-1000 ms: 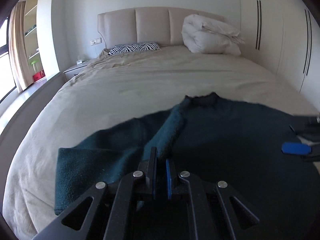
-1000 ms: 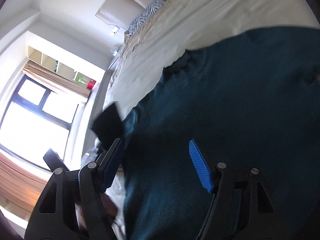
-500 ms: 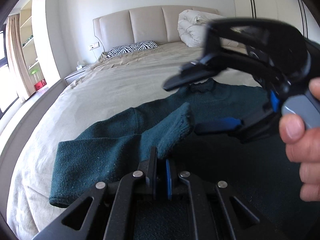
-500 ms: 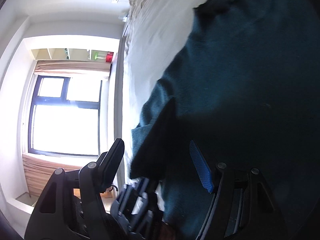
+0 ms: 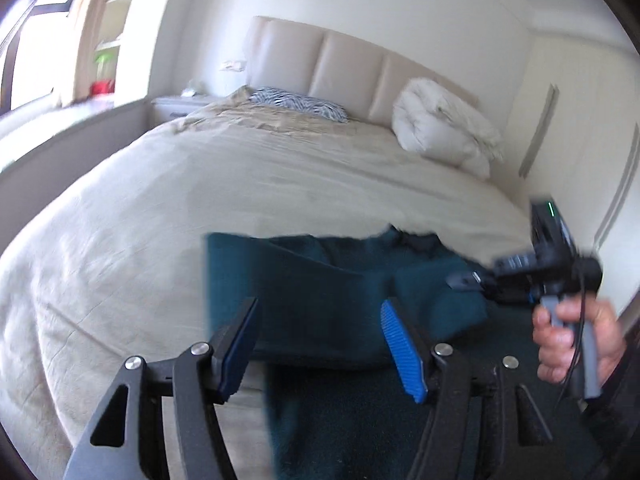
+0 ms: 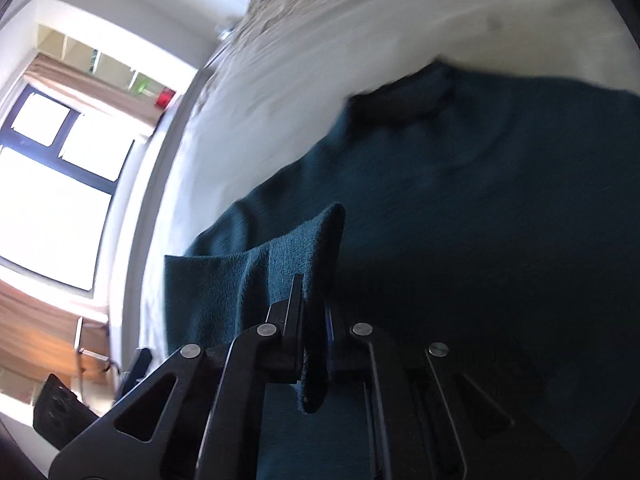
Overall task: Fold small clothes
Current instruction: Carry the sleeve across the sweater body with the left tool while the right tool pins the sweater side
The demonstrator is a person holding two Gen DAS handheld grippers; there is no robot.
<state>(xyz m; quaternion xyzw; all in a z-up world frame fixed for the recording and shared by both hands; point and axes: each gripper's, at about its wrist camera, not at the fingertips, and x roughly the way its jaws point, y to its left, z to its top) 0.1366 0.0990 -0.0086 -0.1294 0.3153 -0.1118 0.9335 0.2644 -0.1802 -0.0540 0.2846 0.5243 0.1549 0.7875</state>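
A dark teal knit sweater (image 5: 340,280) lies flat on the beige bed (image 5: 200,200), collar away from me. My left gripper (image 5: 320,340) is open and empty, just above the folded-in sleeve. My right gripper (image 6: 314,312) is shut on the sleeve's cuff (image 6: 296,252) and holds it over the sweater's body (image 6: 500,220). The right gripper also shows in the left wrist view (image 5: 476,280), at the right, held by a hand.
A white rolled duvet (image 5: 444,132) and a zebra pillow (image 5: 300,102) lie by the headboard. A nightstand (image 5: 180,102) and a window stand to the left. A white wardrobe (image 5: 580,120) runs along the right.
My left gripper let go of the sleeve and opened. My right gripper closed on the sleeve cuff and took it over. The sleeve now lies folded across the sweater.
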